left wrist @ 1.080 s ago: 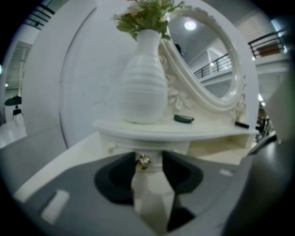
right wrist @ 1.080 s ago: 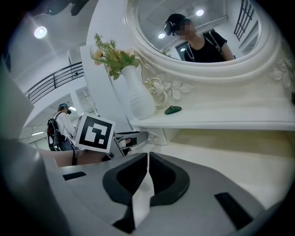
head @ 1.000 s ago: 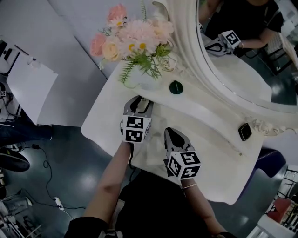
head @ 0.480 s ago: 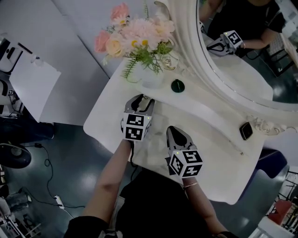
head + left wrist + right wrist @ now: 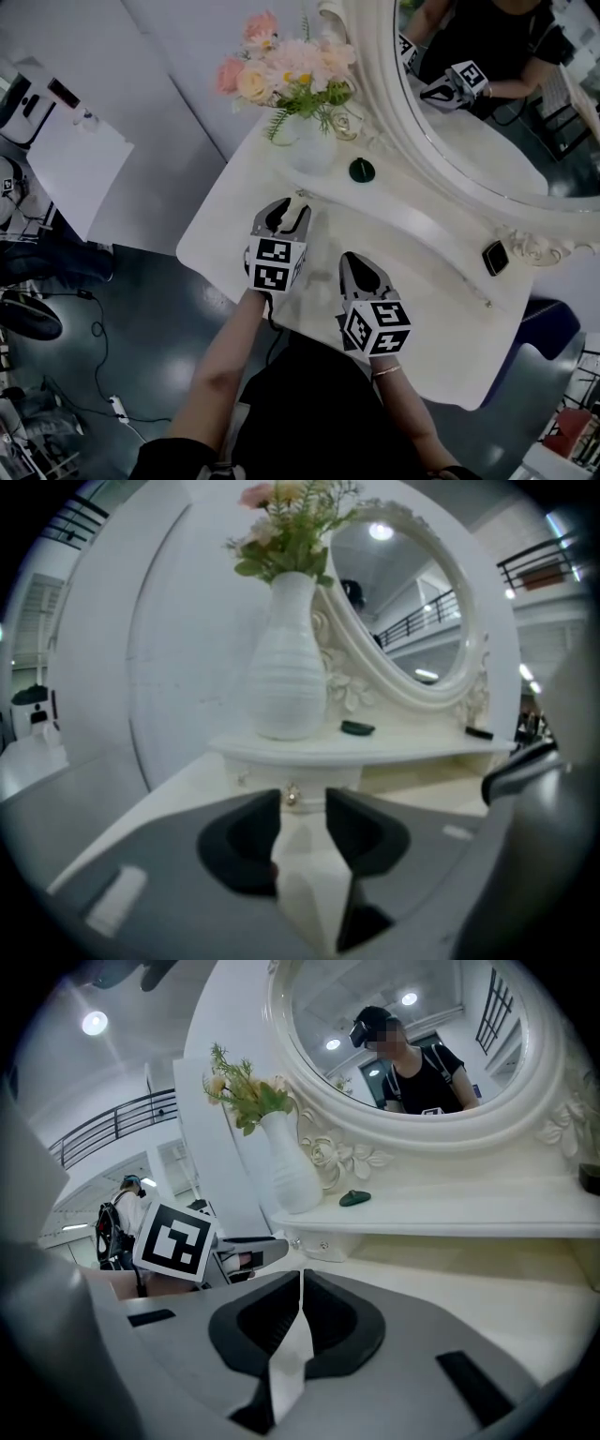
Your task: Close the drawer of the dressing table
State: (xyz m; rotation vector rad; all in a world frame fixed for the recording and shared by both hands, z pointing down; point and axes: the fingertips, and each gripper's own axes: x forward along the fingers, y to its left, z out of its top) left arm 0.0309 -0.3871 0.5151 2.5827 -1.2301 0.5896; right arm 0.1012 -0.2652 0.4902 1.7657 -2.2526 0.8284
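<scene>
Left hand-held gripper [image 5: 303, 798] has just been narrowing. It is released, jaws apart, with the small round gold knob [image 5: 292, 798] framed just ahead of the tips, unpressed. The little white drawer [image 5: 309, 778] sits under the shelf at the white worktop's [image 5: 422, 281] back-left edge. I'd push its front squarely, straight in. The 2 grippers tilt gently down. Right hand-held gripper [image 5: 299, 1277] is clenched, empty.

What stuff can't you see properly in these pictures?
- drawer: in the head view the shelf above hides it; in the left gripper view the jaws cover part, so how far out it stands is unclear.
- knob: shows in the gap of the left gripper, whose jaws have just been closing; touching or not, I cannot tell.
- small dark thing by the mirror: head view, too small to name.
</scene>
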